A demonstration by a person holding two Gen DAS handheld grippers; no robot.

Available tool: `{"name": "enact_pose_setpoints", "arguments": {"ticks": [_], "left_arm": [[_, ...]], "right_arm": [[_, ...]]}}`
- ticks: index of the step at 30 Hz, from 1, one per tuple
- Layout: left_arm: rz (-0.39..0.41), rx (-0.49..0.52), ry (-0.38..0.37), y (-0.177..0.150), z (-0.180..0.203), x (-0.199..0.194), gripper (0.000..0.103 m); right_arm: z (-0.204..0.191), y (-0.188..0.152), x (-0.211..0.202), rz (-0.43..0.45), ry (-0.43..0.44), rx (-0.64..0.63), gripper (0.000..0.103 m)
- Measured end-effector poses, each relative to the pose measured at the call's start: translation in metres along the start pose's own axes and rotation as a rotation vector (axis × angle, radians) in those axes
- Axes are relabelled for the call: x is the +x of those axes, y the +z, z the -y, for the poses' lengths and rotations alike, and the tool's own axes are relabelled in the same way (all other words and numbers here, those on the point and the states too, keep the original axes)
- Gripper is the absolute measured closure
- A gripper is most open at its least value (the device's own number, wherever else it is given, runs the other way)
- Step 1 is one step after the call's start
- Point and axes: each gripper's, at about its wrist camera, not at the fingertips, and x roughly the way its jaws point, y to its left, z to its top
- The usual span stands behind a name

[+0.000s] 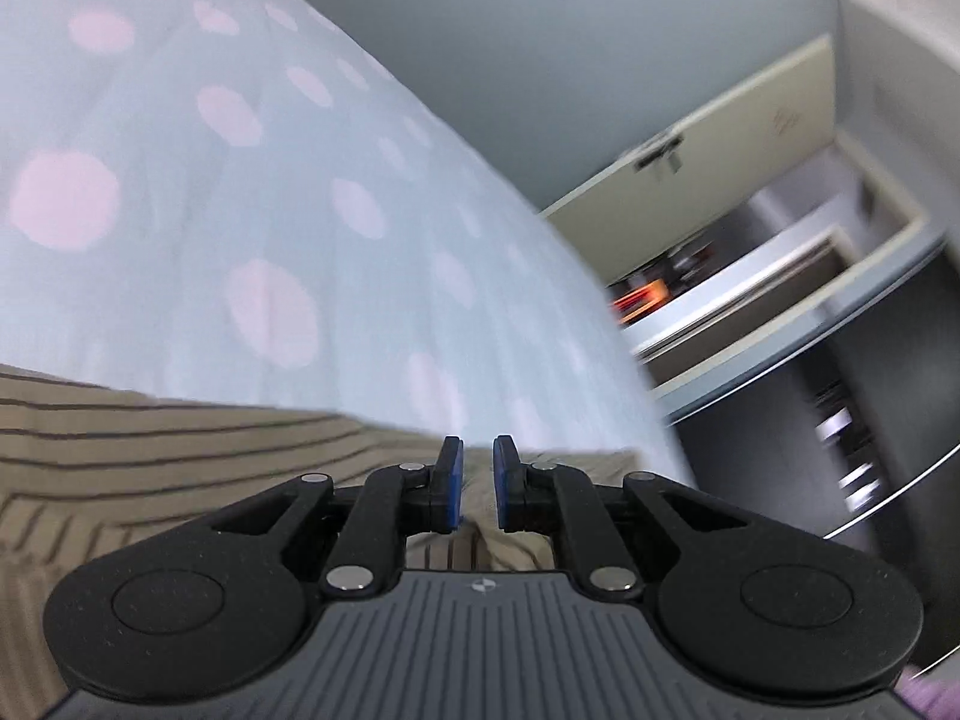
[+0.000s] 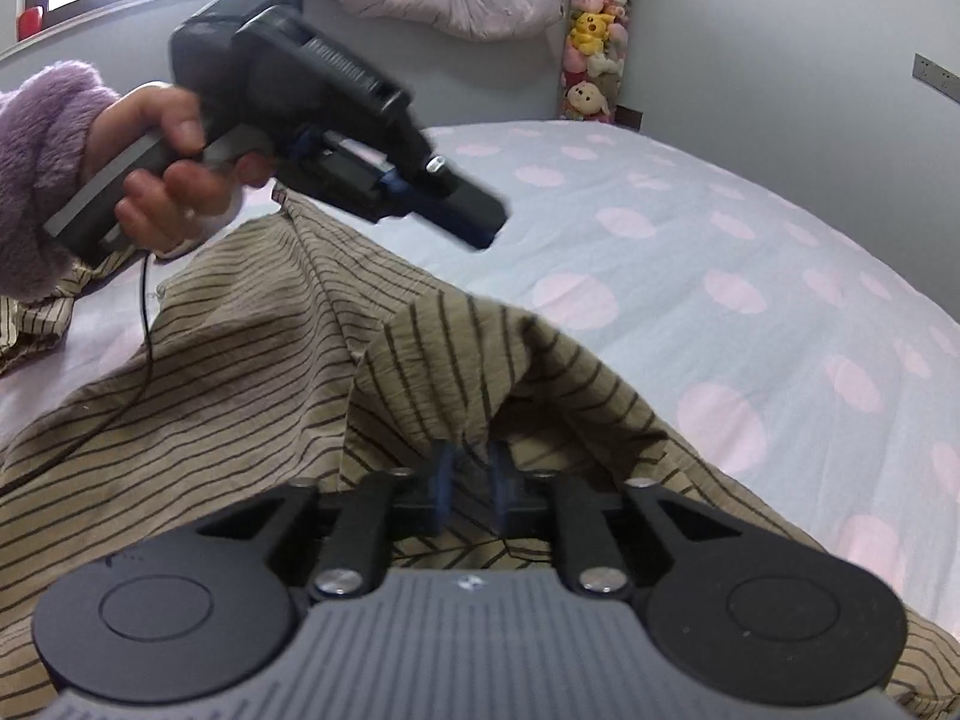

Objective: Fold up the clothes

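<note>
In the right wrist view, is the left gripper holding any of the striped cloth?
No. The left gripper hangs in the air above the striped cloth, with nothing between its fingers.

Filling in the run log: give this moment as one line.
left hand-held gripper: open, empty, above striped shirt | right hand-held gripper: fabric between pads, grip unclear | surface: dotted bedsheet

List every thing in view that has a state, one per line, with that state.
left gripper: jaws slightly apart, nothing between them, raised off the fabric.
right gripper: jaws part open, a raised fold of cloth between them; whether the pads press it is unclear.
striped shirt: crumpled on the bed, not yet folded.
bedsheet: spread flat.
cupboard door: swung open.
</note>
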Motion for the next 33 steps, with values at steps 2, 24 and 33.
{"name": "enact_pose_setpoints", "arguments": {"ticks": [2, 24, 33], "left_arm": [[-0.002, 0.054, 0.070, -0.010, 0.020, -0.004, 0.083], [-0.230, 0.426, 0.754, -0.023, 0.105, 0.083, 0.062], [-0.316, 0.415, 0.778, -0.025, 0.097, 0.098, 0.062]], "right_arm": [[-0.001, -0.002, -0.007, 0.000, -0.029, -0.005, 0.075], [0.099, -0.064, -0.074, -0.144, -0.409, 0.235, 0.065], [0.116, -0.070, -0.063, -0.235, -0.329, 0.327, 0.083]]}}
